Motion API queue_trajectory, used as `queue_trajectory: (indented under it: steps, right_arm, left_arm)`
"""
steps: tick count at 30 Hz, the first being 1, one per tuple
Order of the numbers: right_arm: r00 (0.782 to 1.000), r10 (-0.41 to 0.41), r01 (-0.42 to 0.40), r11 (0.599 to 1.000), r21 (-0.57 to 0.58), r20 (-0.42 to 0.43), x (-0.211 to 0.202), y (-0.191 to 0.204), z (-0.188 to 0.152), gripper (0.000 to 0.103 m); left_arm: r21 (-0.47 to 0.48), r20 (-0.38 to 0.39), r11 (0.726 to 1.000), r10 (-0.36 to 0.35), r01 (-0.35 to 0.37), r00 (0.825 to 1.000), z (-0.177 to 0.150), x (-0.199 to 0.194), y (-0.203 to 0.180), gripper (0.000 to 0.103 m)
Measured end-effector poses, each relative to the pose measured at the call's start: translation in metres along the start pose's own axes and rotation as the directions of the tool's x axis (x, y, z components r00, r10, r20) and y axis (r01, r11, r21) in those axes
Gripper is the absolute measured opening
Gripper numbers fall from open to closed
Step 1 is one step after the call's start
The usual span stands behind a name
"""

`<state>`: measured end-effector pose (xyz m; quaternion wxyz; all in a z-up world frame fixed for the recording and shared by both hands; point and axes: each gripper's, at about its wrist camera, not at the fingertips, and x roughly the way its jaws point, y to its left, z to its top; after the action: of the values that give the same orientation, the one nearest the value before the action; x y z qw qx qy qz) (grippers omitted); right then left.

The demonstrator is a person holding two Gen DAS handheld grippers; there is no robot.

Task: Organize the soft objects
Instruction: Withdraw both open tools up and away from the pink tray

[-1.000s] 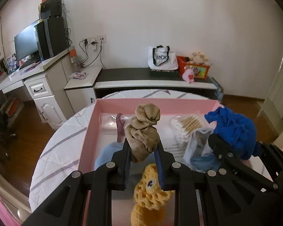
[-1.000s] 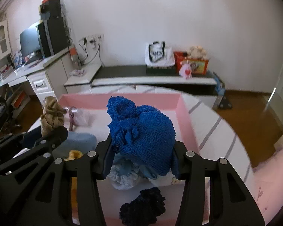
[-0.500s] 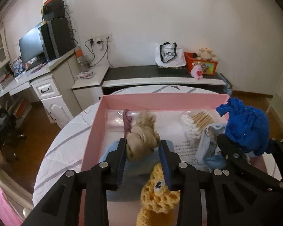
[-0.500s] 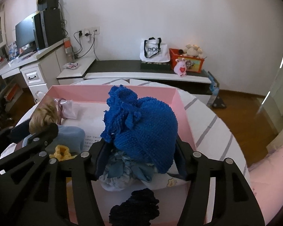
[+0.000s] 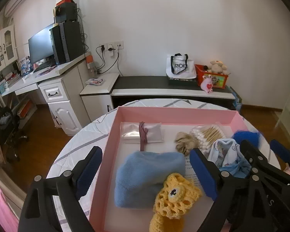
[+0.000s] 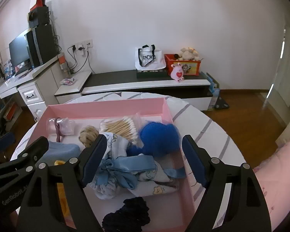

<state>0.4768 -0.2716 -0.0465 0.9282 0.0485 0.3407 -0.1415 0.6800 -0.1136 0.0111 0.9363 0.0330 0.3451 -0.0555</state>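
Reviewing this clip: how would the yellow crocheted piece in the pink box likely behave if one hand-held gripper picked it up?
The yellow crocheted piece looks like open, holey yarn work, so it would probably droop and fold rather than hold its shape. It seems light for its size. Its loops could snag on a pad, and since it lies partly on the light blue plush cloth, lifting it might drag that cloth slightly.

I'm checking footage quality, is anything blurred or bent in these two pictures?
Right wrist view: the blue knitted item is motion-smeared, everything else sharp. Left wrist view: the same item blurs at the right edge. Both views: fisheye bends the walls, corners go dark.
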Motion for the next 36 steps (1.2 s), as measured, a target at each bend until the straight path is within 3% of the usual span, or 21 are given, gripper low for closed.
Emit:
queue_trajectory:
  steps: [16, 20, 36]
  right_arm:
    - [1.000, 0.003, -0.004, 0.999, 0.036, 0.031, -0.024, -0.007, -0.001, 0.083]
    - [0.999, 0.001, -0.003, 0.999, 0.053, 0.038, -0.037, -0.011, -0.007, 0.087]
    - [0.994, 0.005, -0.007, 1.000, 0.018, 0.113, -0.121, -0.011, -0.032, 0.099]
  left_arm:
    - [-0.038, 0.014, 0.999, 0.011, -0.011, 1.000, -0.009, -0.047, 0.013, 0.096]
    - [-0.048, 0.027, 0.999, 0.027, -0.026, 0.999, -0.016, -0.067, 0.015, 0.103]
    - [-0.081, 0.088, 0.997, 0.020, -0.012, 0.996, -0.066, -0.179, 0.025, 0.103]
